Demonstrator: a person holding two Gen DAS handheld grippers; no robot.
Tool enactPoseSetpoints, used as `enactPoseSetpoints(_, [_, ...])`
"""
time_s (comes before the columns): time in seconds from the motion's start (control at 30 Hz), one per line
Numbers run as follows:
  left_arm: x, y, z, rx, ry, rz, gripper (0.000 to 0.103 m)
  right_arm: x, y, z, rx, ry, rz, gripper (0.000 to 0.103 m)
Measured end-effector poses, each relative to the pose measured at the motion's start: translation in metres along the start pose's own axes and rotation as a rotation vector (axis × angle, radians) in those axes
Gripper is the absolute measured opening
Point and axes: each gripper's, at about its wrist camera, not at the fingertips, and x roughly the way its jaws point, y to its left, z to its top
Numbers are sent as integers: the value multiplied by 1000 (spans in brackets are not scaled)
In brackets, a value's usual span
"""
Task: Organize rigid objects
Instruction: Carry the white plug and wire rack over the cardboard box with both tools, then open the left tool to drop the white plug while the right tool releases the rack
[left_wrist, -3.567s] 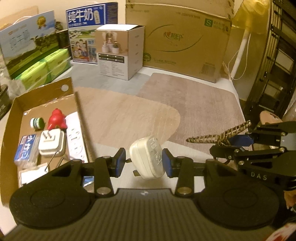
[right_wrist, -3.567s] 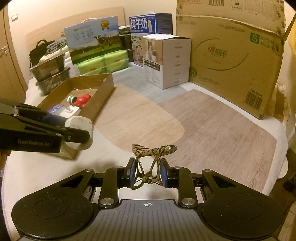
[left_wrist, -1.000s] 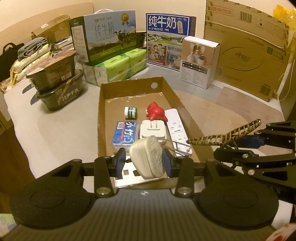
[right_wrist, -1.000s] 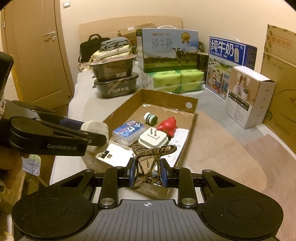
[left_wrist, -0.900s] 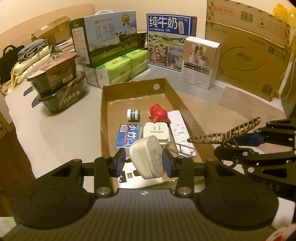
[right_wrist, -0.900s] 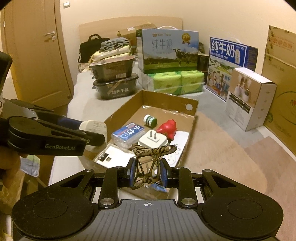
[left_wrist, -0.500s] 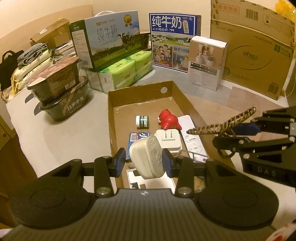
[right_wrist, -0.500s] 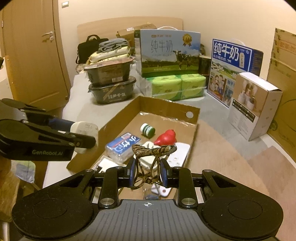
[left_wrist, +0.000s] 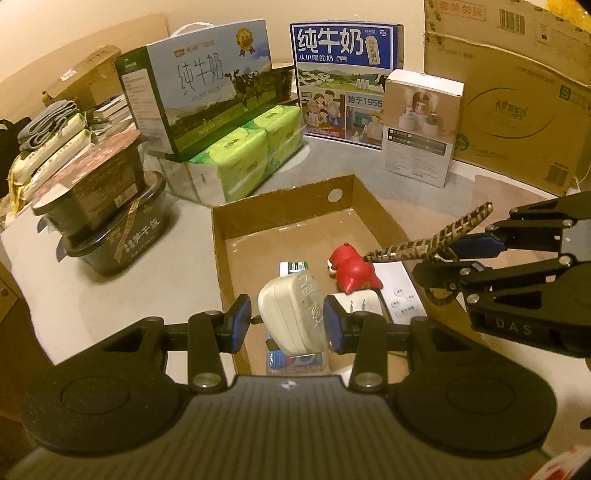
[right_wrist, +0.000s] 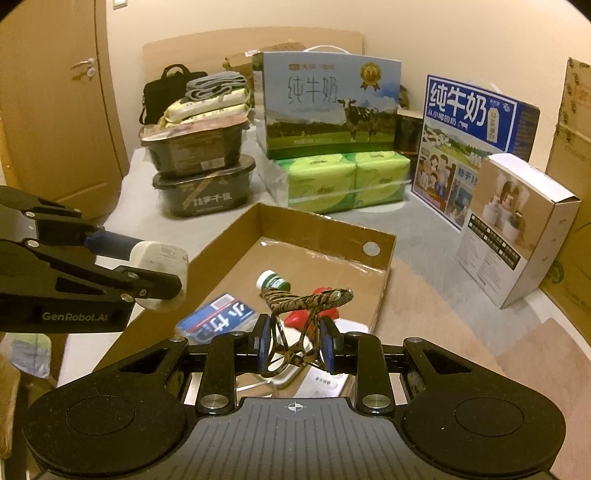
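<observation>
My left gripper is shut on a white plug adapter, carried above the near left part of the open cardboard box. From the right wrist view the same adapter hangs over the box's left wall. My right gripper is shut on a leopard-print hair claw clip, held over the box's near end; that clip reaches in from the right in the left wrist view. In the box lie a red toy, a small green-capped bottle, a blue packet and a white power strip.
Behind the box stand two milk cartons, green tissue packs, a small white product box and a large cardboard carton. Two stacked dark food tubs sit at the left. A door is beyond.
Both grippers have moved forward over the cardboard box with their loads; the box and the goods behind it now look nearer. Neither grip has changed.
</observation>
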Motion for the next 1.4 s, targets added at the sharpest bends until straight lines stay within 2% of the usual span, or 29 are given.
enactPoseSetpoints(0.63, [72, 23, 30, 5, 29, -28, 39, 64, -28, 33, 9, 33, -43, 28])
enactPoseSetpoints(1.17, [122, 37, 51, -34, 36, -43, 39, 98, -47, 47, 35, 40, -49, 28])
enactPoseSetpoints(1.23, [125, 39, 51, -41, 27, -13, 53, 100, -49, 48, 43, 43, -48, 28])
enactPoseSetpoints(1.4, [118, 44, 46, -56, 14, -19, 53, 103, -52, 47, 49, 43, -46, 28])
